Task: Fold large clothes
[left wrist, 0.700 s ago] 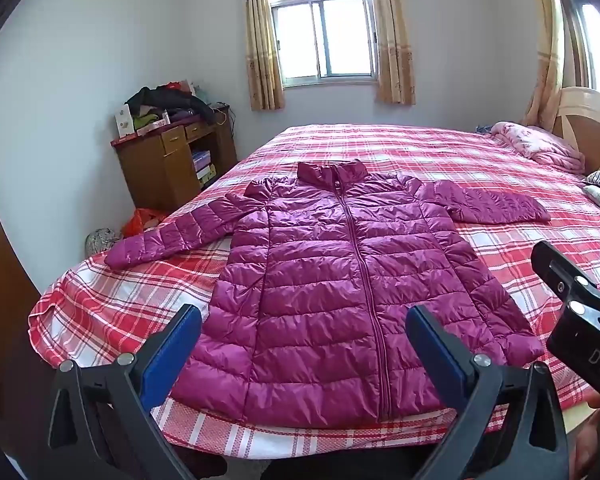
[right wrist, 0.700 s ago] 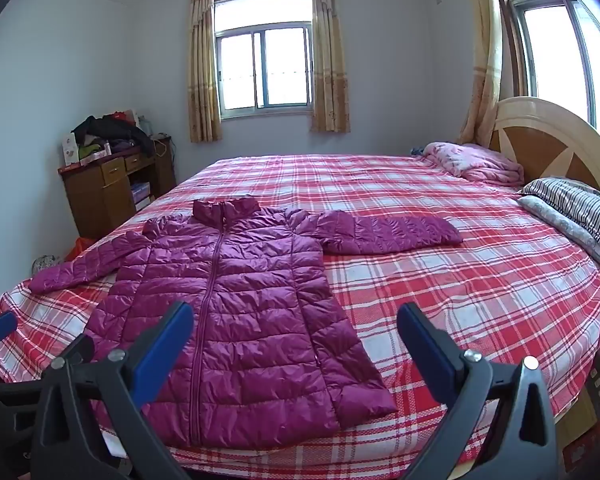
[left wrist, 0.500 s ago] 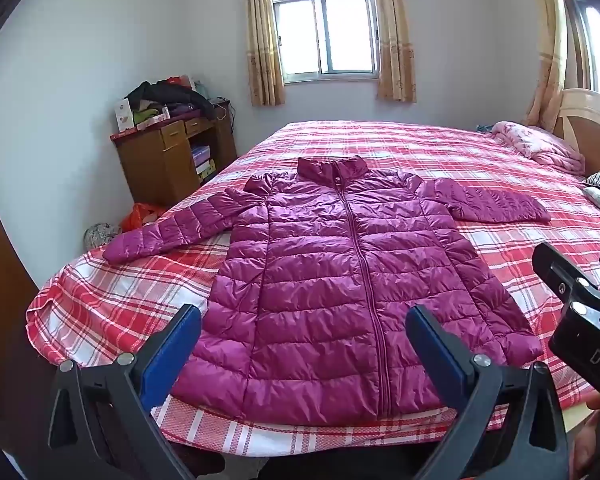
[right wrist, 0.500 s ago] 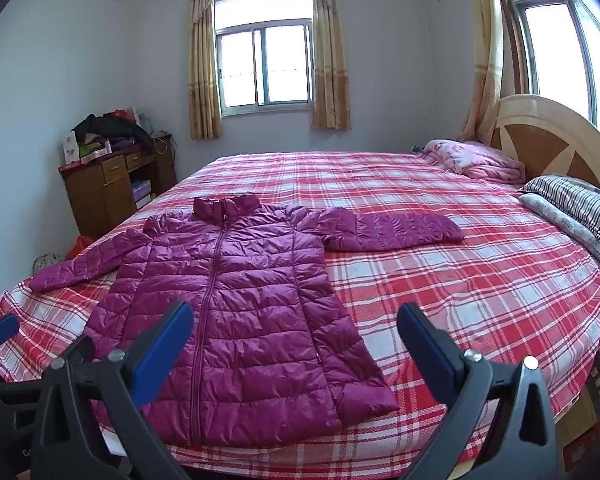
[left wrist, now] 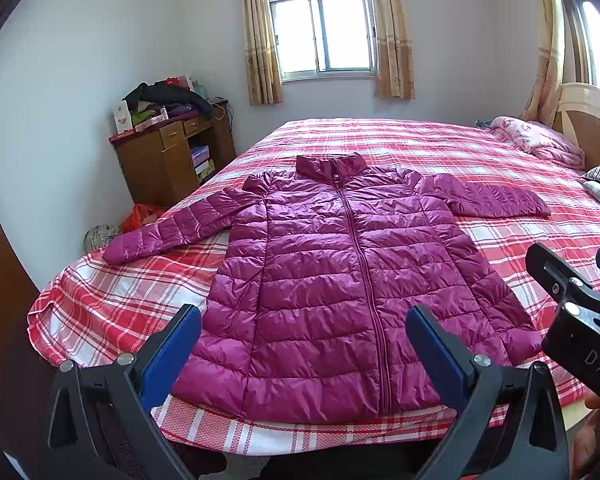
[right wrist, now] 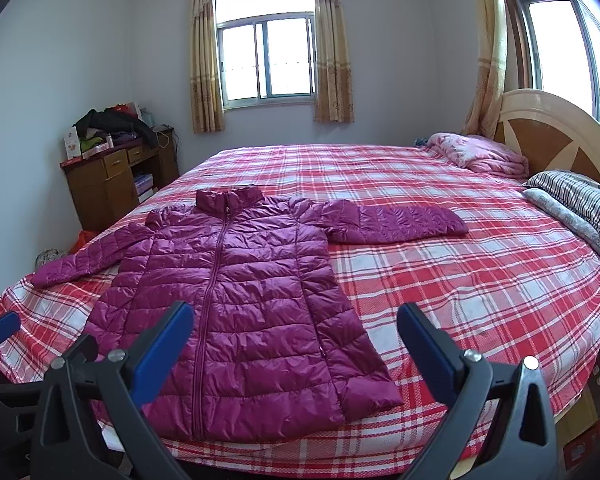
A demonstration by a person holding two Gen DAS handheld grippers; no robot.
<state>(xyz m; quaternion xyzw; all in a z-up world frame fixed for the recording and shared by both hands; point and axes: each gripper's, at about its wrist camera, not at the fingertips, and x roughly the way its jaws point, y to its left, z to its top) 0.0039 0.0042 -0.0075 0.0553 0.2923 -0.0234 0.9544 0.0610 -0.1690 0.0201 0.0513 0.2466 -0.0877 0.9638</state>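
A magenta quilted puffer jacket (left wrist: 340, 280) lies flat and zipped on the red plaid bed (left wrist: 500, 152), collar toward the window, both sleeves spread out sideways. It also shows in the right wrist view (right wrist: 236, 304). My left gripper (left wrist: 302, 344) is open and empty, held above the jacket's hem at the bed's near edge. My right gripper (right wrist: 294, 340) is open and empty, over the jacket's lower right side. The right gripper's body shows at the right edge of the left wrist view (left wrist: 576, 312).
A wooden desk (left wrist: 168, 160) piled with clothes stands left of the bed by the wall. A pink quilt (right wrist: 480, 156) and striped pillows (right wrist: 580, 204) lie by the headboard (right wrist: 556, 136) at the right. Bags (left wrist: 140, 216) sit on the floor near the desk.
Both views have tilted or moved slightly, so the jacket sits a little higher in frame. Both grippers stay open; the jacket has not moved.
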